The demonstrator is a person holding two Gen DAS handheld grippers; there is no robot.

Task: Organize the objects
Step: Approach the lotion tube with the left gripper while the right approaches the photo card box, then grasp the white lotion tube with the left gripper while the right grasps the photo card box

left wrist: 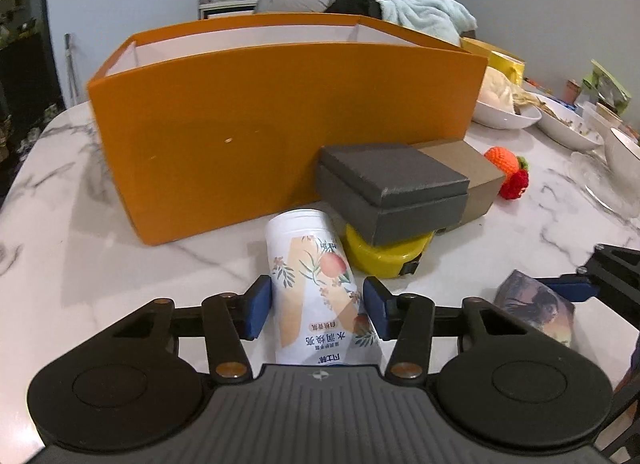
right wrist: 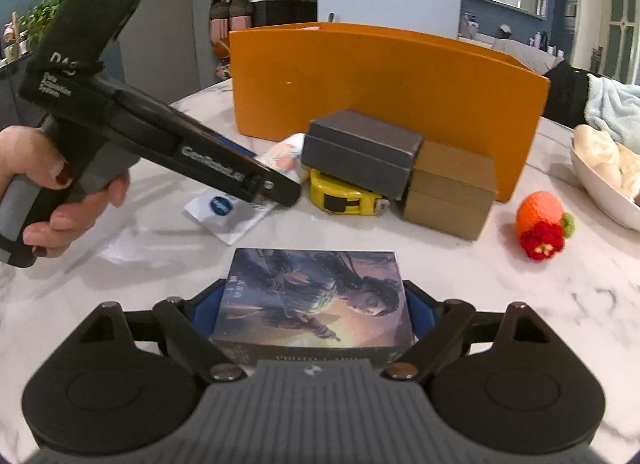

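While the left gripper point(left wrist: 316, 306) straddles the white bottle point(left wrist: 316, 288), pads spread just clear, the right gripper point(right wrist: 314, 310) pinches the picture box point(right wrist: 314, 300). Both rest near the orange box point(left wrist: 280, 119)

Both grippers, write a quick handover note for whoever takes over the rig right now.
Left gripper: jaws around the white tube lying on the marble table, a small gap at the pads.
Right gripper: jaws shut on the picture card box.
Orange bin: nothing seen inside.
Left to do: grey box on the yellow tape measure, brown box, knitted fruit.
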